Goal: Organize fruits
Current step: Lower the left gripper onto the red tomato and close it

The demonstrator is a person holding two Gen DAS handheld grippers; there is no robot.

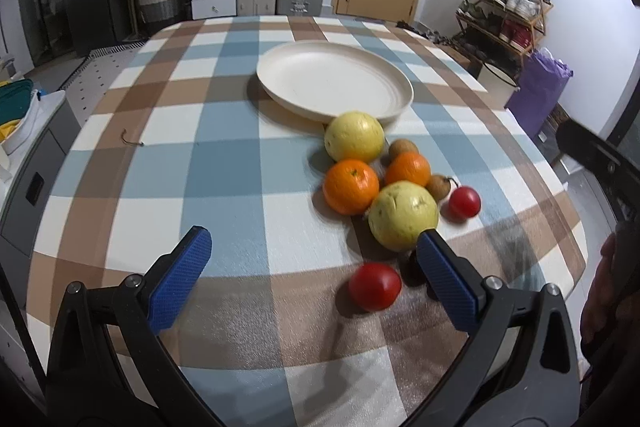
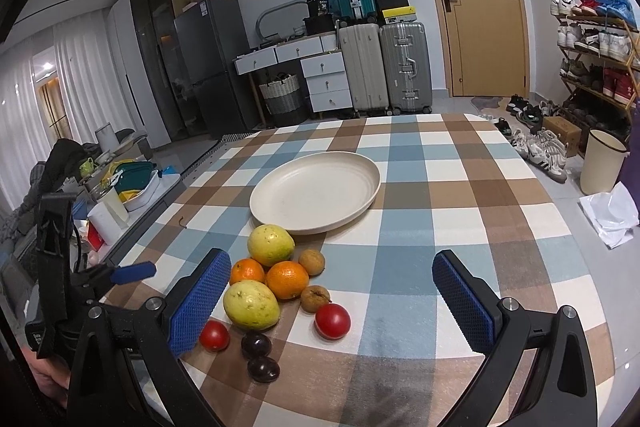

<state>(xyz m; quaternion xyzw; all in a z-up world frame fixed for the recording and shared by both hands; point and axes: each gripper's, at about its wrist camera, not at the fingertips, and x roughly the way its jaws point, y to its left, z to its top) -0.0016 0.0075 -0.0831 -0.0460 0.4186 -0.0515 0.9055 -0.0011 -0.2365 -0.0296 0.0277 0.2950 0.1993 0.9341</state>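
Note:
A cream plate [image 1: 334,83] [image 2: 316,191] lies bare on the checked tablecloth. In front of it is a cluster of fruit: two yellow-green guavas [image 1: 402,215] [image 2: 251,305], two oranges [image 1: 351,186] [image 2: 287,279], two small brown fruits [image 2: 316,298], two red tomatoes [image 1: 375,286] [image 2: 332,321] and two dark plums [image 2: 257,345]. My left gripper [image 1: 314,243] is open, low over the table, its right finger beside the near guava. My right gripper [image 2: 332,267] is open, hanging above and behind the cluster. The left gripper [image 2: 132,273] also shows at the left of the right wrist view.
The table's edges curve away near both sides. Beyond it stand suitcases [image 2: 384,67], white drawers [image 2: 326,79], a wooden door [image 2: 476,3] and a shoe rack [image 2: 592,55]. A cream bin [image 2: 602,161] and cluttered items [image 2: 120,183] sit on the floor beside the table.

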